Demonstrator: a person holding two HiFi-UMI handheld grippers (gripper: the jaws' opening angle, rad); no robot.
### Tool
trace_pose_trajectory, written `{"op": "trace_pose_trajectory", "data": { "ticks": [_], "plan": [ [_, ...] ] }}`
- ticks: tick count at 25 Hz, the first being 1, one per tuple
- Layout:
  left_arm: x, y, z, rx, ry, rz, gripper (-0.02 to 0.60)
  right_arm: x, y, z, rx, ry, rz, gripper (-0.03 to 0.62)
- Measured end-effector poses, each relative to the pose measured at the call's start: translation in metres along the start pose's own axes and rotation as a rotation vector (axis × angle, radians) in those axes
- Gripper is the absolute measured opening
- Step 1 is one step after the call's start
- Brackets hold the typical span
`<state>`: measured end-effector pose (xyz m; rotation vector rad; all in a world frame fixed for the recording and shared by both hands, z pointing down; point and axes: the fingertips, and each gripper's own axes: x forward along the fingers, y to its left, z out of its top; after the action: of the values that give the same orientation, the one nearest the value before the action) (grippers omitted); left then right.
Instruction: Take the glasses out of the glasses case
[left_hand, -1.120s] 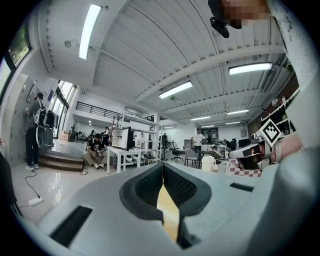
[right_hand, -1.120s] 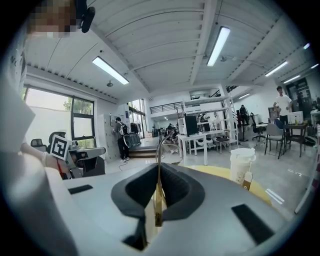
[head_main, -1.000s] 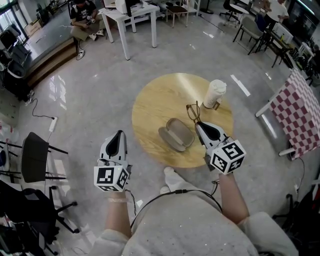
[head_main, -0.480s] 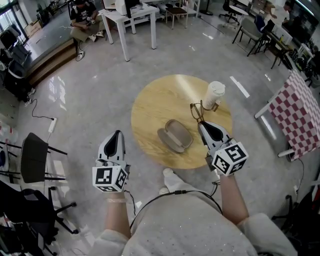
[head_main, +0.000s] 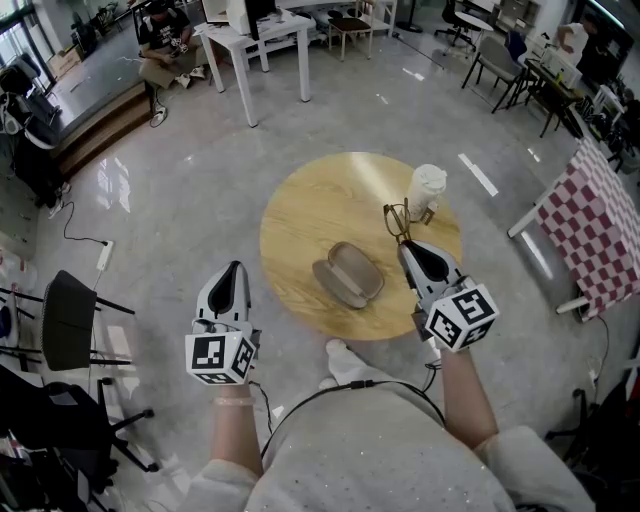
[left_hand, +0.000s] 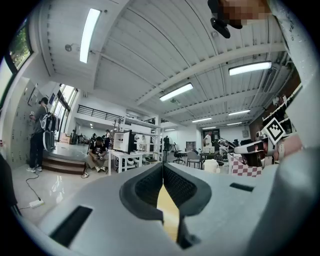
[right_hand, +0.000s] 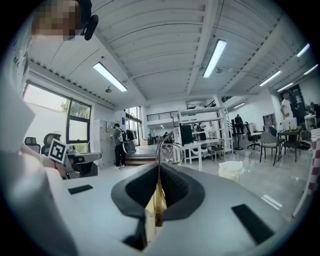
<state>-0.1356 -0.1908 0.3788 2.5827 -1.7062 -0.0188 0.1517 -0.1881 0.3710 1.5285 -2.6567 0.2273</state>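
Above the round wooden table (head_main: 300, 210), the right gripper (head_main: 408, 245) is clamping the glasses (head_main: 397, 221), which are sticking out past its tips near the white cup (head_main: 427, 190). The open glasses case (head_main: 348, 274) is lying left of them. The left gripper (head_main: 236, 268) is hanging closed and empty, off the table's edge.

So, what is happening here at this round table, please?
A person works with a handheld gripper in each hand. The right gripper is shut on a pair of thin dark-framed glasses and holds them over the round wooden table, beside a white lidded cup. The beige oval glasses case lies open on the table, the glasses already out of it. The left gripper is shut and empty, off the table's edge.
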Motion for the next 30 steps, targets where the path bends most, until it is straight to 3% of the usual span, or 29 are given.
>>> {"op": "trace_pose_trajectory", "data": {
  "ticks": [30],
  "plan": [
    [0.017,-0.01,-0.004,-0.01,0.011,-0.017,0.005,-0.01,-0.028,0.011,0.021,-0.035,-0.058,0.02]
  ]
}}
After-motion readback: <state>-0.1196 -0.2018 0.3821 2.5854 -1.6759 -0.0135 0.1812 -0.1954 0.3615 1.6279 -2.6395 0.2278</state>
